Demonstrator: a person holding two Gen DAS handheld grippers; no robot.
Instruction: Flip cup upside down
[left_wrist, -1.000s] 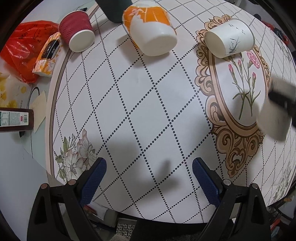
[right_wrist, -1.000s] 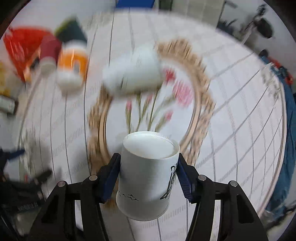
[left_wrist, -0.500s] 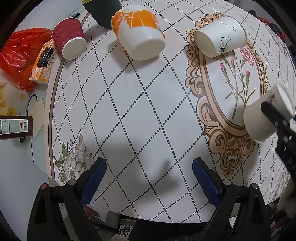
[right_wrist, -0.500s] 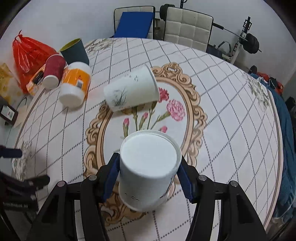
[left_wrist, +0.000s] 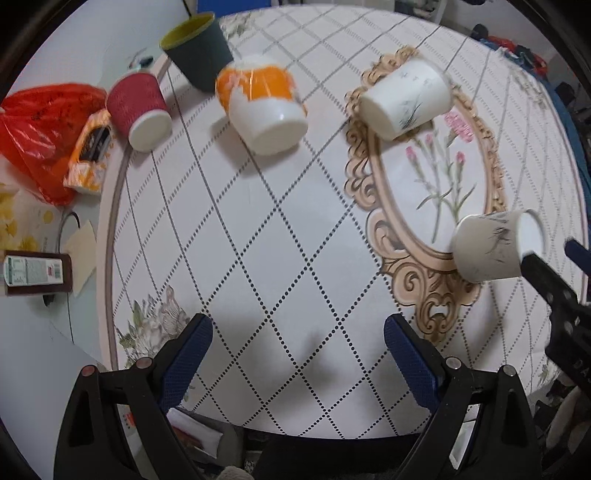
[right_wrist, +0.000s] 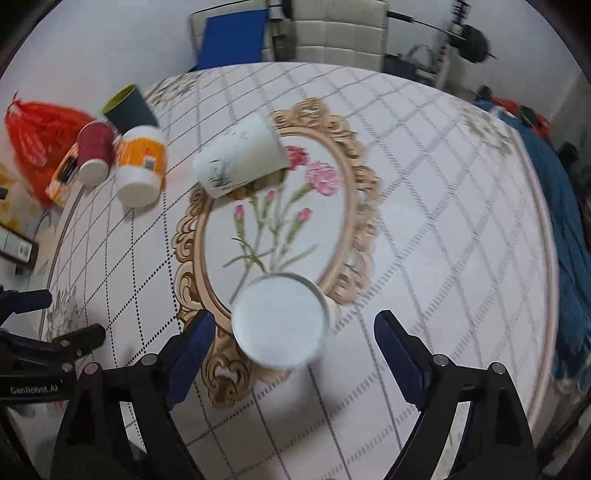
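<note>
A white paper cup with black ink drawing (right_wrist: 281, 320) stands upside down on the round table, base up, on the gold frame print. It also shows in the left wrist view (left_wrist: 491, 248). My right gripper (right_wrist: 295, 354) is open, its blue fingers spread on either side of the cup without touching it. My left gripper (left_wrist: 298, 354) is open and empty above the table's near edge. A second white cup with a plant drawing (right_wrist: 240, 157) stands upside down at the far end of the frame print (left_wrist: 404, 99).
An orange-and-white cup (left_wrist: 262, 109), a red ribbed cup (left_wrist: 140, 110) and a dark green cup (left_wrist: 195, 50) stand at the table's far left. A red plastic bag (left_wrist: 40, 136) and a tissue pack (left_wrist: 90, 155) lie beyond the edge. Chairs (right_wrist: 291, 33) stand behind.
My right gripper set the white cup down base up on the table and opened; its fingers now stand apart from the cup. The left gripper stayed open, its view shifting slightly.
</note>
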